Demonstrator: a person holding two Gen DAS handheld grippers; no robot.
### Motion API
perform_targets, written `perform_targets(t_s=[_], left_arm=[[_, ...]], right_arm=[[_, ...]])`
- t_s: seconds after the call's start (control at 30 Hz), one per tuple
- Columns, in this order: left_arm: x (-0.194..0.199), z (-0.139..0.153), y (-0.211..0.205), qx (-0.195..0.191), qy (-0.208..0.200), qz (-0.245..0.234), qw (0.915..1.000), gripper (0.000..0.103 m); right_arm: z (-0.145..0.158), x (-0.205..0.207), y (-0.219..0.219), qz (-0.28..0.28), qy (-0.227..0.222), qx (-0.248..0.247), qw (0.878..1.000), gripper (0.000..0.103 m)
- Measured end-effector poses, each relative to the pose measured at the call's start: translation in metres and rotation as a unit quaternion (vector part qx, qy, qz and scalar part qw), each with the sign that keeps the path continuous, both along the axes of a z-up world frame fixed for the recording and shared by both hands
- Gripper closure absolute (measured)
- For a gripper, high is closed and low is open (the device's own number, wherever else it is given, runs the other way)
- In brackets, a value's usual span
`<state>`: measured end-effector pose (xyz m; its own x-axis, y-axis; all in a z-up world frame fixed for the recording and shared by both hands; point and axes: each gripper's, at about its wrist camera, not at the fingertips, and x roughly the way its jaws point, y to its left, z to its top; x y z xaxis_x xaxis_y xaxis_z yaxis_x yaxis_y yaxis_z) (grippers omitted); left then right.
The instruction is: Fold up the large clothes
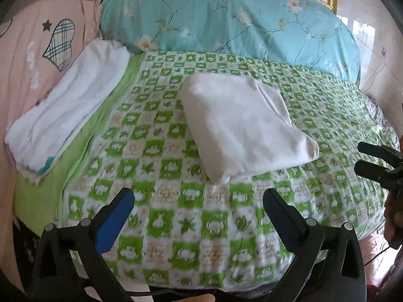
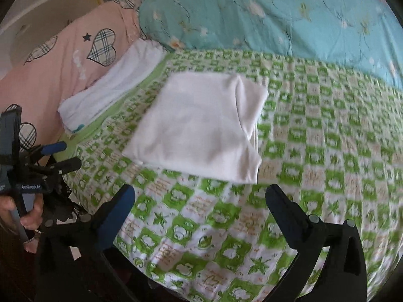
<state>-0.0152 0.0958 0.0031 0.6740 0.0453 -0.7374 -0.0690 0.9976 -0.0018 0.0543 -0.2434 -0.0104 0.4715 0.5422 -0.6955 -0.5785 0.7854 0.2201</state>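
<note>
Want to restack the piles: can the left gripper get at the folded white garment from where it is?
Probably yes. The left gripper is open and empty, with only bare green checked sheet between it and the folded white garment.

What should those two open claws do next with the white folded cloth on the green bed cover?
Probably pull back and leave it. The white garment already lies as a compact folded bundle, and both the left gripper and right gripper are open, empty and clear of it.
</note>
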Motion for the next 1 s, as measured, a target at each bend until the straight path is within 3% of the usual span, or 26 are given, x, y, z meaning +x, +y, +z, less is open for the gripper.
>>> perform_targets(t_s=[0.27,0.53,1.0], left_arm=[[0.043,-0.019,-0.007,0.04,0.043,0.016,0.9982,0.001],[0.063,-0.007,-0.015,0.053,0.024,0.013,0.9982,0.001],[0.077,-0.007,-0.019,0.041,0.03,0.011,0.9986,0.001]], right_arm=[[-0.024,0.018,0.016,0.003,0.031,-0.021,0.999,0.0],[-0.028,0.043,0.017,-0.003,0.047,-0.009,0.999,0.0],[-0.018,0.074,0.031,0.005,0.04,-0.012,0.999,0.0]])
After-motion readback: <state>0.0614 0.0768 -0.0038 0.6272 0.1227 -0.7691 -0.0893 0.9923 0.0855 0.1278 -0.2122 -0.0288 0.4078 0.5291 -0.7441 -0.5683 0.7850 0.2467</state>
